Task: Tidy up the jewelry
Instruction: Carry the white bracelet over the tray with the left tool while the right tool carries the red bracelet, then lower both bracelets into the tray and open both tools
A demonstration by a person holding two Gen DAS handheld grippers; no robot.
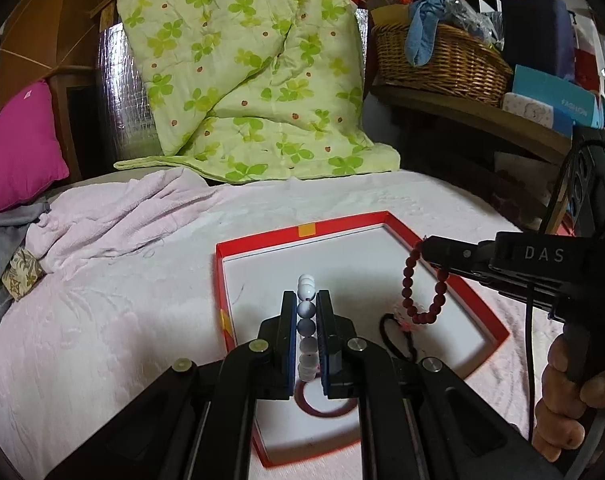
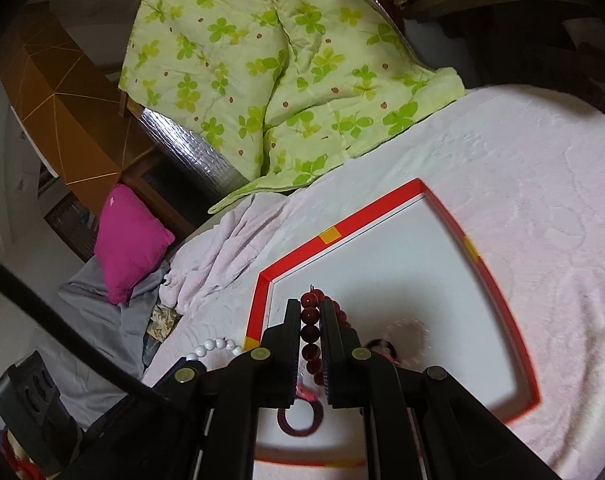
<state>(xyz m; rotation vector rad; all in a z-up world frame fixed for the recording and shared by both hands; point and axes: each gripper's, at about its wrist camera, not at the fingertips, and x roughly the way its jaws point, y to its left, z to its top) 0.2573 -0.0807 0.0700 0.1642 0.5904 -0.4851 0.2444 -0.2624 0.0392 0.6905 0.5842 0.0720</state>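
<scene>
A shallow red-rimmed box with a white floor [image 1: 386, 220] lies on the pink bedspread; it also shows in the right wrist view [image 2: 298, 256]. My left gripper [image 1: 305, 300] is shut on a white bead bracelet [image 1: 305, 322] above the box. My right gripper [image 2: 311, 306] is shut on a dark red bead bracelet [image 2: 309, 314]; in the left wrist view that bracelet [image 1: 408, 280] hangs from it over the box's right half. A dark red ring [image 1: 322, 402] and a black hair tie [image 1: 394, 336] lie on the box floor.
A green clover quilt [image 1: 238, 68] is piled at the back. A magenta pillow [image 1: 18, 148] and grey cloth [image 1: 6, 248] lie at the left. A wicker basket [image 1: 434, 60] and boxes sit on a shelf at the right.
</scene>
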